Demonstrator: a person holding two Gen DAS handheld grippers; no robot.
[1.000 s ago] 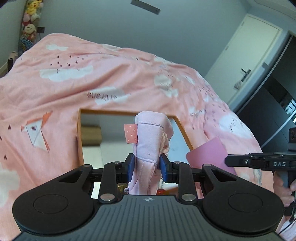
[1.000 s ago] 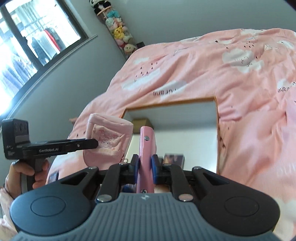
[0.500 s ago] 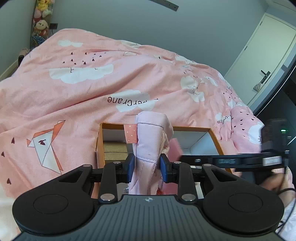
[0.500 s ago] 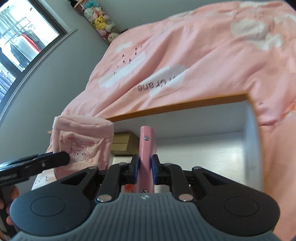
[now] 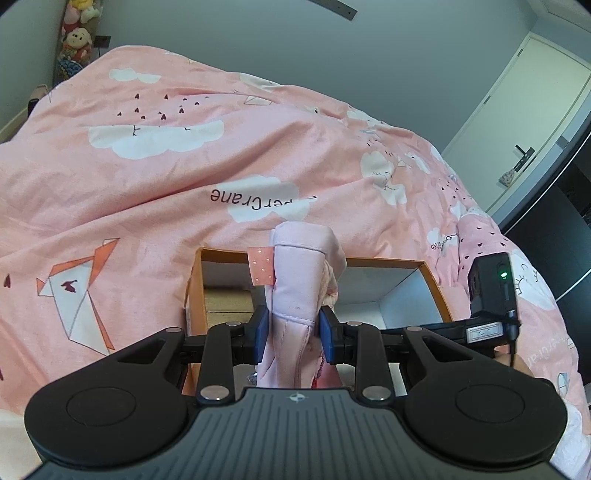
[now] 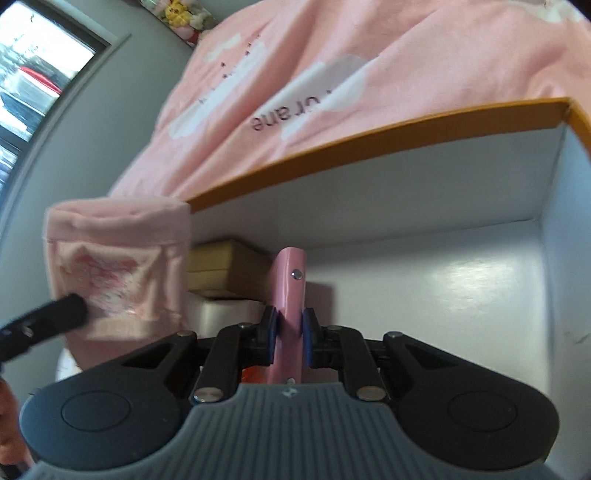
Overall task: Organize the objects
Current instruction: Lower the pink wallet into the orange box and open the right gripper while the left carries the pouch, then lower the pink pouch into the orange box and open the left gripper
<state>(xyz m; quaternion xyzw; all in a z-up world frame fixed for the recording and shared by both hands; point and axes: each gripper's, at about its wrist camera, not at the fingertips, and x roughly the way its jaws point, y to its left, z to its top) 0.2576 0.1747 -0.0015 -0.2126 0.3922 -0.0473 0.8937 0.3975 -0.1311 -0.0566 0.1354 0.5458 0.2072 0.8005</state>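
Observation:
An orange-rimmed box with a white inside lies on the pink bed cover. My left gripper is shut on a pale pink cloth pouch, held upright over the box's left part. In the right wrist view the same pouch hangs at the left, with a left fingertip against it. My right gripper is shut on a thin pink case with small rivets, held edge-up low inside the box. The right gripper's body shows at the right of the left wrist view.
A tan wooden box and a white block lie in the box's left end. The pink quilt with clouds surrounds the box. Plush toys stand by the far wall, a door is at the right, a window at the left.
The right gripper has dropped with the pink case down into the box, whose white floor now fills its view. The left gripper with the pouch came lower and nearer the box.

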